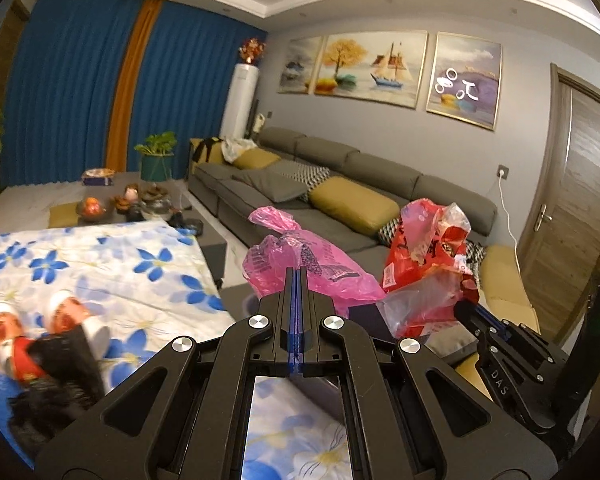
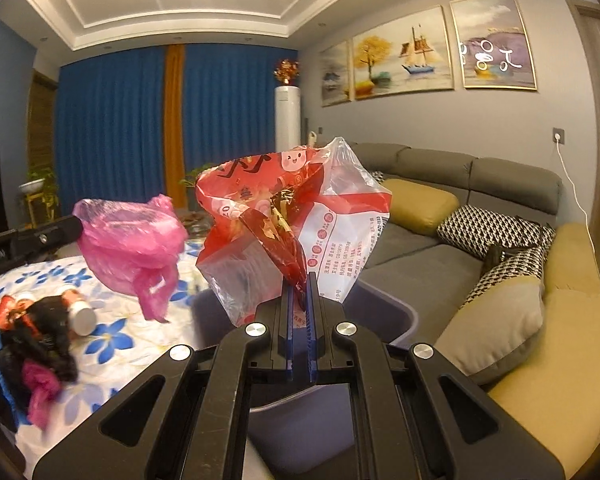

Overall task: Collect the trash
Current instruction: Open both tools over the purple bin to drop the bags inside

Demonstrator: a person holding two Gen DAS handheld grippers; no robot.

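My table's flowered cloth [image 1: 100,264] lay left of the gray sofa [image 1: 340,168]. My left gripper [image 1: 298,276] pinched a pink bag [image 1: 300,256], my right gripper [image 2: 299,280] a red bag [image 2: 284,200]. The bin [image 2: 380,312] below was mostly hidden.

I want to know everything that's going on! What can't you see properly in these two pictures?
- Bin: right view, mostly behind the right gripper and its red bag; its inside is hidden.
- Table trash: left view, blurred; only bottles and dark scraps can be told.
- Inside the pink bag in the left gripper: crumpled, contents unclear.
- Red bag print: too small to read.
- The person: out of both views.
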